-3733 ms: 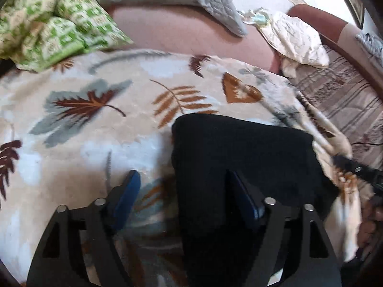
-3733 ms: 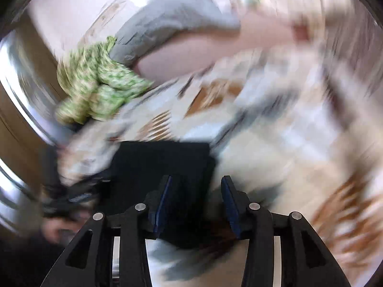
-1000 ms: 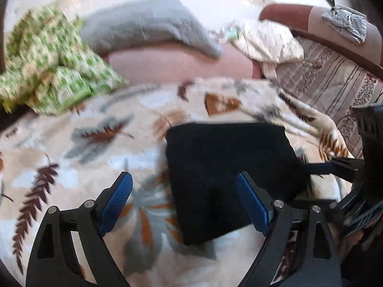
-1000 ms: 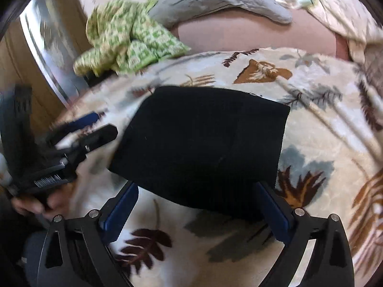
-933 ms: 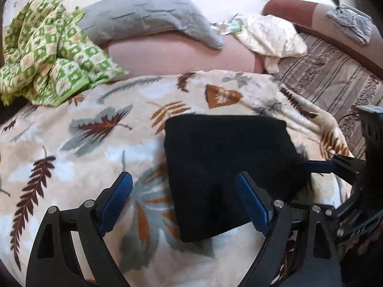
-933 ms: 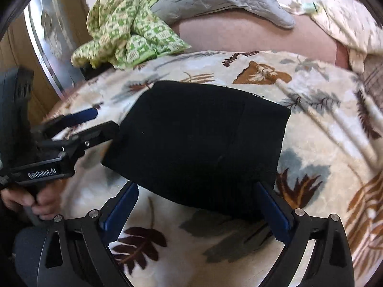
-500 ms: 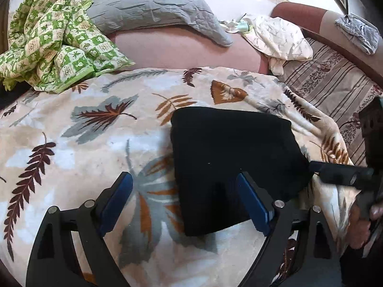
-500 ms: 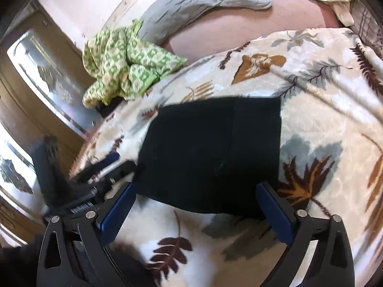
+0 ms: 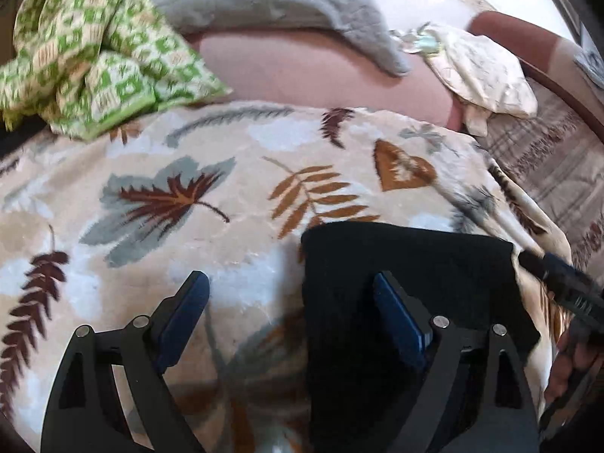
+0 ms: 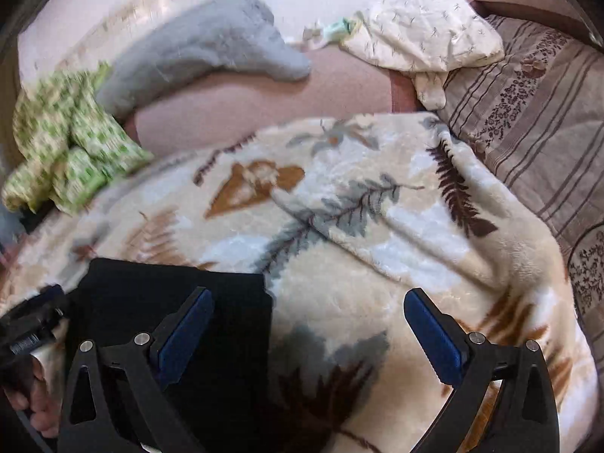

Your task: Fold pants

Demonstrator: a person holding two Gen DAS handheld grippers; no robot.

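In the left wrist view, the black pants lie as a compact, squared-off bundle on the leaf-print blanket that covers the bed, toward its right edge and near the front. The bundle looks flat with straight edges, so I judge the folding to be nearly or fully done and the garment left here simply to rest. The left gripper hangs over the bundle's left edge with its jaws wide apart and nothing between them: the right finger sits above the black cloth, the left finger above bare blanket. Whether either finger touches the fabric cannot be told. The right gripper shows at the bundle's far right corner, just beside the cloth. Behind, a green patterned cloth and a grey pillow lie along the back edge of the bed.

In the right wrist view, the pants sit low and left, and the right gripper straddles the bundle's right edge, jaws wide apart and empty, the left finger over the cloth and the right one over blanket. This placement suits pressing or squaring an edge, or simply letting go. The left gripper appears at the bundle's left side, blurred. A cream cloth lies beyond the far right corner.
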